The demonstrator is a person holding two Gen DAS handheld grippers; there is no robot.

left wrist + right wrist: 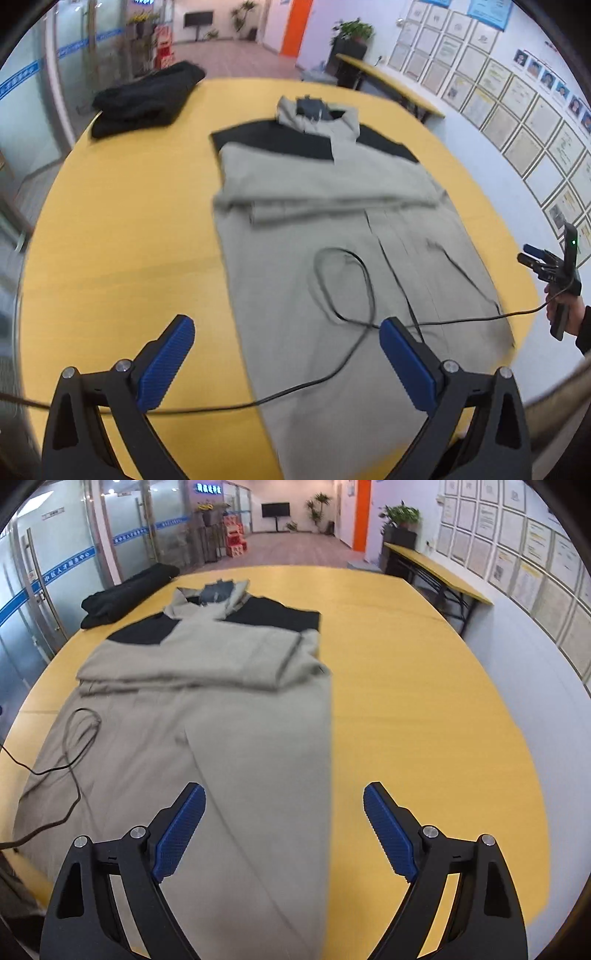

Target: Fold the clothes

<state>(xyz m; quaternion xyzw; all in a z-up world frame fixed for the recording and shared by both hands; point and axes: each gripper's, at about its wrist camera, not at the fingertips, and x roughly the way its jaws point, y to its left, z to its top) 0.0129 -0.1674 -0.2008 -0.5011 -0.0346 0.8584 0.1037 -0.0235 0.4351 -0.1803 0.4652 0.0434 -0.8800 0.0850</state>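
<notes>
The grey garment [332,236] is soft matt cloth, its shoulders black. The yellow surface [125,229] looks smooth, faintly glossy laminate. The left tongs [286,363] carry ribbed blue pads [166,365] on matt black plastic.

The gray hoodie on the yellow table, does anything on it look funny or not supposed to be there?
Yes. A black cable loops across the lower part of the gray hoodie, lying right on the cloth. It is not part of the clothing and would be in the way of a fold. Both claws are open and hold nothing.
</notes>
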